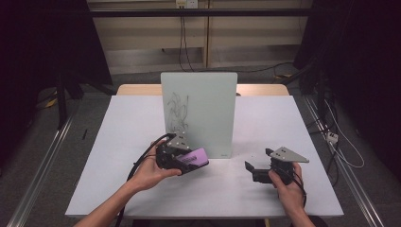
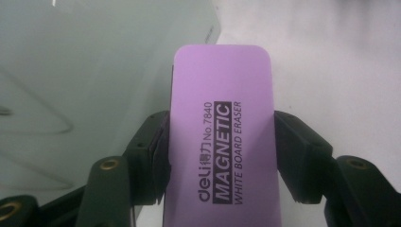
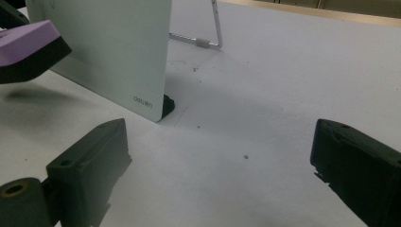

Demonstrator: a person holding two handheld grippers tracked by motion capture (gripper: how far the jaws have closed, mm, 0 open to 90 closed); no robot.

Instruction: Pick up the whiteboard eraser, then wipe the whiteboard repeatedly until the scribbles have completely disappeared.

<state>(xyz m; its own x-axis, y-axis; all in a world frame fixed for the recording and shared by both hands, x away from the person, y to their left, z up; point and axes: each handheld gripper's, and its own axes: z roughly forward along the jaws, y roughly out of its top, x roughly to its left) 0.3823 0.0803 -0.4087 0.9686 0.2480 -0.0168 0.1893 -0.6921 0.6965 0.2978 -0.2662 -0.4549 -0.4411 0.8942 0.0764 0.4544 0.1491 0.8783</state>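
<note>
The left hand-held gripper (image 1: 189, 160) was clamped on the purple eraser (image 2: 222, 137), held just in front of the scribbled whiteboard (image 1: 198, 113) standing on the bench (image 1: 123, 137). Pressing too hard could probably tip the board backward. The right hand-held gripper (image 1: 253, 171), jaws apart and empty, rested well clear, bracing nothing.

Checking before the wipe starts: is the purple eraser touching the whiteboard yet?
Apart. In the right gripper view the eraser hangs clear of the whiteboard, with table showing between them.
</note>
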